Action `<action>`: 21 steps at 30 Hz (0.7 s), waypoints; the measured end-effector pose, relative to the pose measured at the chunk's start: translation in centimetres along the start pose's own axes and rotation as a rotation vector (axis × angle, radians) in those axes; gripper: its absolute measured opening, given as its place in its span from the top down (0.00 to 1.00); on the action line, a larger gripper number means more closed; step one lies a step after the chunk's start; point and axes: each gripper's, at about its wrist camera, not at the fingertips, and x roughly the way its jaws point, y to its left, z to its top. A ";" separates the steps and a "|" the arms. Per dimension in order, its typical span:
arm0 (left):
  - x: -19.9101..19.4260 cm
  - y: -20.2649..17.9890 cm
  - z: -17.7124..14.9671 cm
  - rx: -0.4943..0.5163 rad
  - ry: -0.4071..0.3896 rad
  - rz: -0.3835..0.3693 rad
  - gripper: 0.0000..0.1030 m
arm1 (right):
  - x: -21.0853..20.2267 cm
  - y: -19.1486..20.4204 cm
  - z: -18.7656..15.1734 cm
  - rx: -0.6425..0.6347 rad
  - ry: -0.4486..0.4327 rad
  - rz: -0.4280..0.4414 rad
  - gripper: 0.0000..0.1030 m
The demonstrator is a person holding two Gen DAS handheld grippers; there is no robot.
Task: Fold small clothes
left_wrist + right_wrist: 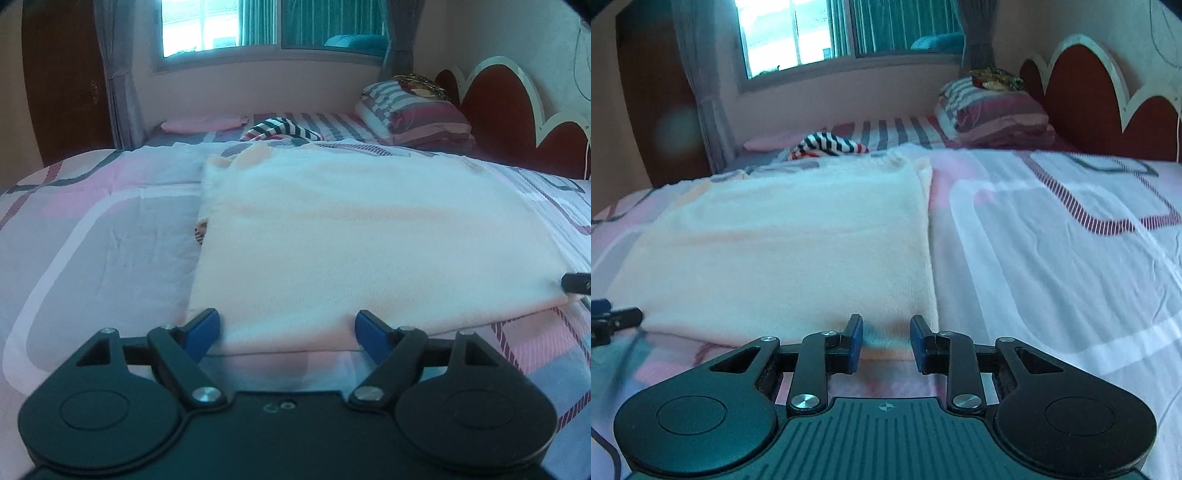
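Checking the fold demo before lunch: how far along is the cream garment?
Done: the cream garment lies flat on the bed cover, apparently already folded into a rectangle. In hand: both tongs sit at its near edge, left tongs wide open, right tongs narrower at the near right corner; no pinch visible. Left: the next fold, plus the striped garment lying behind.

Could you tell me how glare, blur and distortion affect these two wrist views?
Left wrist view: the window is blown out and the bedspread bows with fisheye curvature. Right wrist view: the window glares too, and the cream cloth looks soft.
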 end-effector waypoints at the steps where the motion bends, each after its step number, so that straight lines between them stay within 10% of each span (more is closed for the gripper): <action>1: 0.0 0.0 -0.1 -0.001 0.000 0.000 0.23 | -0.2 0.1 -0.1 0.002 -0.014 0.005 0.72; 21: -0.1 -0.5 -0.4 0.015 -0.011 0.017 0.21 | 0.3 -1.0 -1.2 -0.029 0.014 0.018 0.72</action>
